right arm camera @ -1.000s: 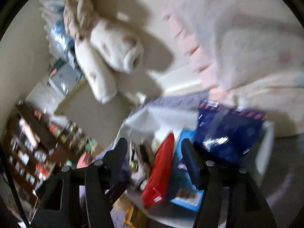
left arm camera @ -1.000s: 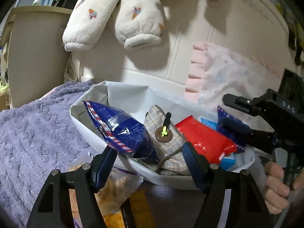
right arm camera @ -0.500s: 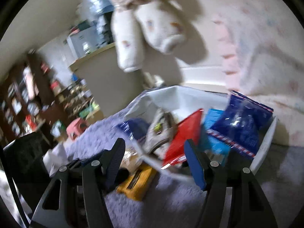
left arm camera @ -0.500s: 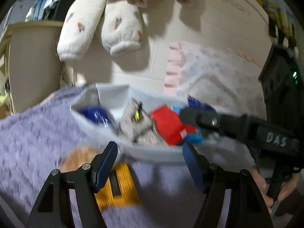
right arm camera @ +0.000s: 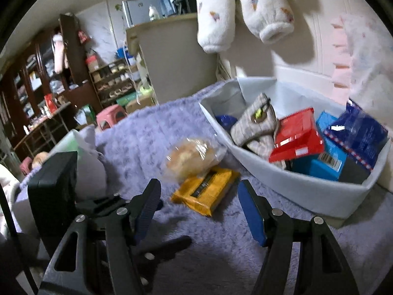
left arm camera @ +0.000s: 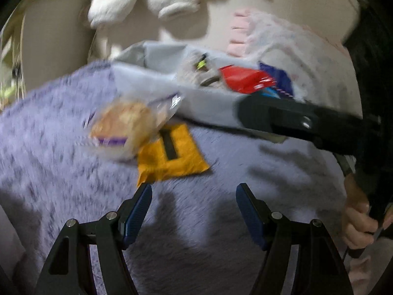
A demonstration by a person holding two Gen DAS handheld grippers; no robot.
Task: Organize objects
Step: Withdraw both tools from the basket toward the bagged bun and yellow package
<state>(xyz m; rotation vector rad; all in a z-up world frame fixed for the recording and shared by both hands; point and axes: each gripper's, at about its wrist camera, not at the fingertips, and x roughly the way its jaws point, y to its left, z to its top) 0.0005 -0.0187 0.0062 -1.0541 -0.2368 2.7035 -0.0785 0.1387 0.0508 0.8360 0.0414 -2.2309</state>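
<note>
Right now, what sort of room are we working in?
Most likely a lived-in bedroom or bed-sitting room. The work surface is a fluffy purple blanket, fleecy white clothing hangs above it, and crowded dark shelves line the far wall.

Fluffy lilac blanket [right arm camera: 152, 132], cream panelled wall [right arm camera: 307, 56], dark cluttered shelves [right arm camera: 29, 81], pink stool [right arm camera: 110, 118]

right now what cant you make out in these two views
- Print on the yellow packet: too small in the right wrist view, smeared by motion blur in the left.
- Blue item at the bin's far end: mostly hidden behind the plaid pouch.
- Base of the bagged bun: blurred in the left wrist view.
- Left gripper and right gripper: both open, empty.
</note>
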